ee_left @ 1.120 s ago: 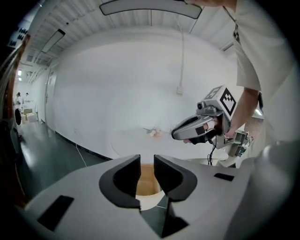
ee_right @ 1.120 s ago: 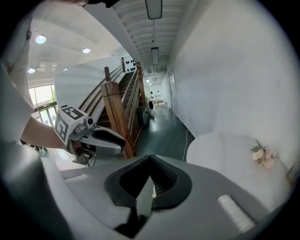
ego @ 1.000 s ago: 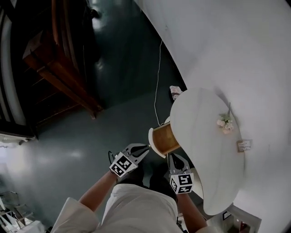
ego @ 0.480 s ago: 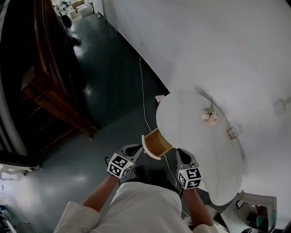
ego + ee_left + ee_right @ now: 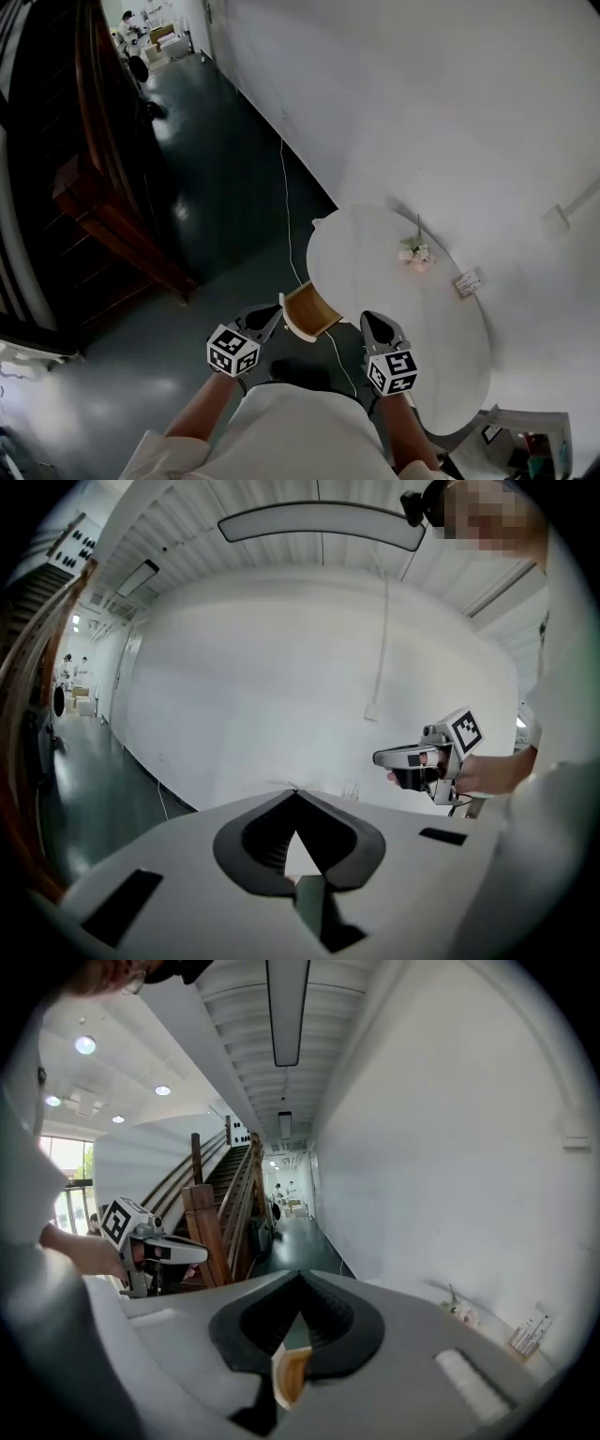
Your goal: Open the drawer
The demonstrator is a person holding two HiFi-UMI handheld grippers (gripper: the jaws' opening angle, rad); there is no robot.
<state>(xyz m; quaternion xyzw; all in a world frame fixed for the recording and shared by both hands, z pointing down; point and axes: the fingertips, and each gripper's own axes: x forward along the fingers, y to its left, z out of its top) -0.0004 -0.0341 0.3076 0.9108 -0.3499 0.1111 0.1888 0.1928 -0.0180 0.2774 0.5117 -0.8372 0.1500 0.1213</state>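
Left gripper (image 5: 295, 792): clenched. The jaws have just been closing and the tips now touch each other with nothing pinched. Only pale surface shows through the opening behind them. It is held in the air, pointing slightly downward toward the wall (image 5: 422, 94).

Right gripper (image 5: 300, 1274): also clenched, tips together. Through the opening behind the tips, lower down, a strip of the drawer's wooden lining is visible. It is not gripped.

Each gripper appears in the other's view, off to the side at about the same height, held in a hand.

Drawer (image 5: 309, 312): pulled out from under the near edge of the round white surface (image 5: 412, 337). The wood-lined inside is exposed and the white front faces the person. In the head view it lies between the two grippers. The left gripper's tips are just beside its front, and the right gripper is off its other side, over the rim of the surface.

On the surface, toward the wall: a small sprig of pale flowers (image 5: 413, 252). A little card (image 5: 466, 282) stands beyond it, the two apart from each other.

Floor (image 5: 206, 169): dark and glossy. A thin white cable (image 5: 284, 187) trails along it beside the wall.

Far left: dark wooden staircase (image 5: 103, 206).
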